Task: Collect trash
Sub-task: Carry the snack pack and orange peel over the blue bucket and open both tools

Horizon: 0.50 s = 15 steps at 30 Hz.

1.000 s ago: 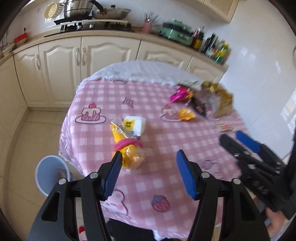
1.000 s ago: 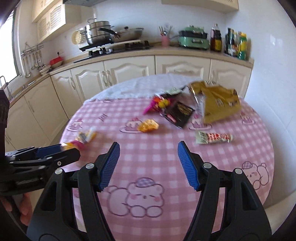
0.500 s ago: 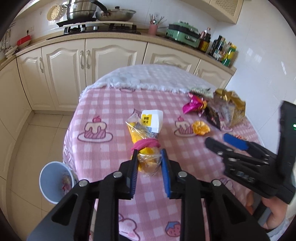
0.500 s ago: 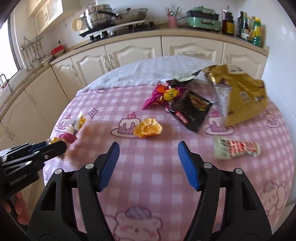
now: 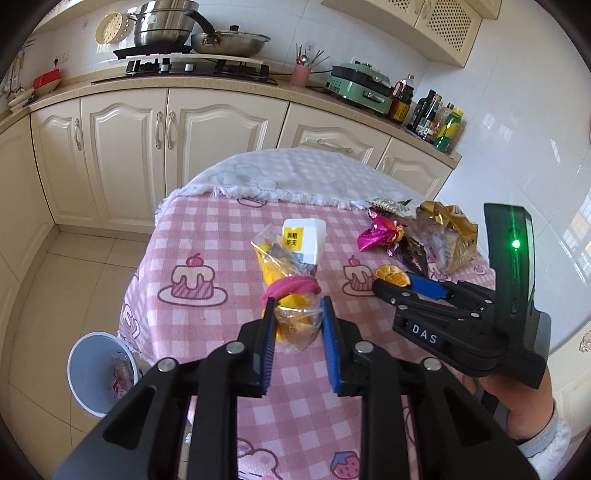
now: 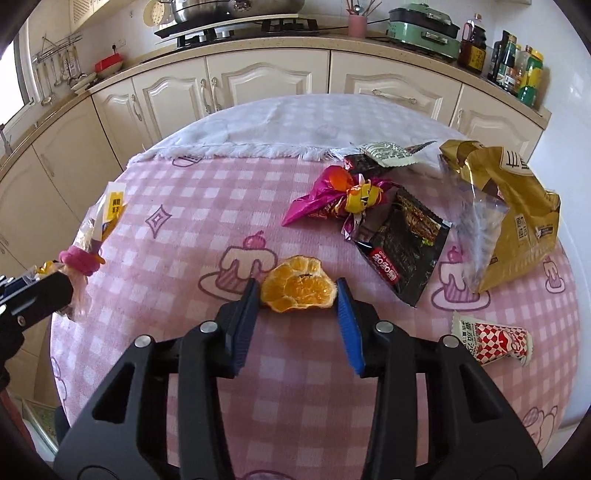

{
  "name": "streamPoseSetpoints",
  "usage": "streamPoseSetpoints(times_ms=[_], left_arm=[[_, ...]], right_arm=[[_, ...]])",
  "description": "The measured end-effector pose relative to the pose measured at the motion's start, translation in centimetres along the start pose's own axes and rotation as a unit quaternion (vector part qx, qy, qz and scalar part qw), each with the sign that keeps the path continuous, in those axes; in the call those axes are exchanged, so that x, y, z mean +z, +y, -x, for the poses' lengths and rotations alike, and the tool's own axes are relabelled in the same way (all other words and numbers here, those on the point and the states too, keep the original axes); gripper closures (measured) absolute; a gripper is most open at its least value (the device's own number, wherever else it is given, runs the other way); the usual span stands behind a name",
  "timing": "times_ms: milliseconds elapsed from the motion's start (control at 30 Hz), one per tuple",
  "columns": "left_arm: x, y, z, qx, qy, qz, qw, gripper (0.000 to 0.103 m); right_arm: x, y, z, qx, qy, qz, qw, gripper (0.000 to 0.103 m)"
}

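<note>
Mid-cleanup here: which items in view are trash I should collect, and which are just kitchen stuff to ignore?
Job:
tied bag, held by left gripper
orange peel, between right gripper jaws
pink wrapper
black packet
gold bag
checked wrapper
bin

Ignore:
pots
bottles
green cooker
</note>
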<state>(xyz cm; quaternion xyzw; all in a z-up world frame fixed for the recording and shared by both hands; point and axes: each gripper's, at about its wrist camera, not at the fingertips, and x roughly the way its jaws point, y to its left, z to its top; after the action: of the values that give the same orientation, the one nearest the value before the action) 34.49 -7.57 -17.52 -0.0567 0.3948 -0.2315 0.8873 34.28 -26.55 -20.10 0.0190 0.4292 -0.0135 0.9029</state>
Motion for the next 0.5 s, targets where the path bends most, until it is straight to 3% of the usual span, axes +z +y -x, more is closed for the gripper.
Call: streamPoseSetpoints(times_ms=[233,500], left_arm=[[-0.1,2.4,1.8,-0.003,-0.021,0.023,0.9995,0.081],[-1.3,11.3,5.9,0.033,-0.054,0.096,0.9933,0.081]], right_arm=[[0.5,3.4,3.3,0.027,-0.046,0.023,0.998,0.064],[1.2,14.0,4.6,0.129,-0.068,0.086,0.986,0.064]])
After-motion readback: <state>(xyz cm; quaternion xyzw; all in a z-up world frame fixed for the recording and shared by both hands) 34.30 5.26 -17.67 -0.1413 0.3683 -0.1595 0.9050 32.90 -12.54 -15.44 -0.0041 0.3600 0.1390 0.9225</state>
